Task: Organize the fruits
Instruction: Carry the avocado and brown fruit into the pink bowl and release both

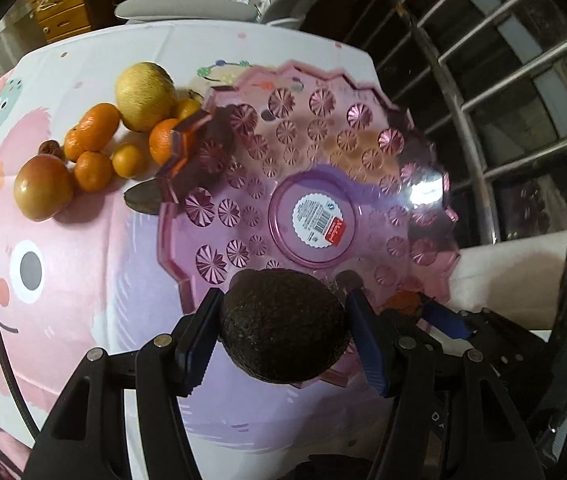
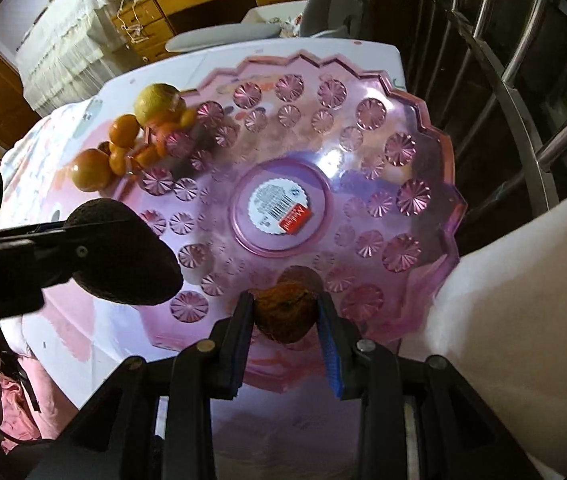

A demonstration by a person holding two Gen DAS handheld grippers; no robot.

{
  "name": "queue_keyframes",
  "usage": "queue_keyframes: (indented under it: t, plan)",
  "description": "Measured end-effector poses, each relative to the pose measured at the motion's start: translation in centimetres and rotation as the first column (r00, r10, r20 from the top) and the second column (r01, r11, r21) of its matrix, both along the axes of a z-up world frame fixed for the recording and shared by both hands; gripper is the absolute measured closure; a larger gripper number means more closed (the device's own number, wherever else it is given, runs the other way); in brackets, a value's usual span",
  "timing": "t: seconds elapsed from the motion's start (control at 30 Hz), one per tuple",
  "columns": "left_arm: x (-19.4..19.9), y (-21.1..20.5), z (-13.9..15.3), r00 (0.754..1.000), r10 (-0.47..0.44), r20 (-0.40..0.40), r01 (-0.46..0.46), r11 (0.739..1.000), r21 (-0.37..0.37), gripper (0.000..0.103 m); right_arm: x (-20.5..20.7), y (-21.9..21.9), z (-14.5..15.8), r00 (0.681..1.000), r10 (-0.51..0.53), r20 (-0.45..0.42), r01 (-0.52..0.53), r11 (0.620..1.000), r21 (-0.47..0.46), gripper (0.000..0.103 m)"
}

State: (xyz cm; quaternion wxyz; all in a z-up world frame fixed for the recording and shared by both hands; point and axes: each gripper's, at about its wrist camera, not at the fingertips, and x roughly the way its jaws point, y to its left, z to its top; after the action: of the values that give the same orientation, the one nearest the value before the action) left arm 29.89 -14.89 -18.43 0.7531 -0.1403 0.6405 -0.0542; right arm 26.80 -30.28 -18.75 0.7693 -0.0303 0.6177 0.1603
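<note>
My left gripper [image 1: 283,322] is shut on a dark avocado [image 1: 281,326], held over the near rim of a pink see-through fruit bowl [image 1: 395,184]. My right gripper [image 2: 285,314] is shut on a small brown-orange fruit [image 2: 285,312], also above the bowl's near rim [image 2: 423,128]. The left gripper with the avocado [image 2: 123,256] shows at the left in the right wrist view. The right gripper's blue pads [image 1: 443,318] show in the left wrist view. The bowl holds no fruit. Several oranges [image 1: 93,126], a yellow-green fruit [image 1: 145,96] and a reddish apple [image 1: 41,186] lie left of the bowl.
The table has a pink cartoon tablecloth [image 1: 63,280]. A dark avocado-like piece [image 1: 143,196] lies by the bowl's left rim. A metal window grille [image 1: 503,100] stands to the right. A white cushion [image 2: 523,300] lies at the right. Wooden drawers [image 2: 187,4] stand behind the table.
</note>
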Motion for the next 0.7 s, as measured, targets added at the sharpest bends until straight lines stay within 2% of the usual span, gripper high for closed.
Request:
queue_keyframes:
  t: [0.17, 0.2, 0.33, 0.7]
  plan:
    - [0.8, -0.6, -0.7, 1.0, -0.022, 0.0, 0.022, 0.999, 0.024, 0.045, 0.3, -0.3, -0.2, 1.0, 0.0, -0.005, 0.0, 1.0, 0.004, 0.071]
    - [0.8, -0.6, -0.6, 1.0, -0.023, 0.01, 0.023, 1.0, 0.012, 0.048, 0.3, -0.3, -0.2, 1.0, -0.001, -0.005, 0.001, 1.0, 0.005, 0.071]
    - [0.8, -0.6, -0.2, 0.999, -0.029, 0.043, 0.028, 1.0, 0.009, 0.048, 0.3, -0.4, -0.2, 1.0, -0.01, -0.009, 0.01, 1.0, 0.019, 0.071]
    - [-1.4, 2.1, 0.5, 0.998, 0.029, 0.062, -0.029, 1.0, 0.012, 0.048, -0.3, -0.4, 0.2, 0.999, -0.04, -0.023, 0.041, 0.999, 0.035, 0.07]
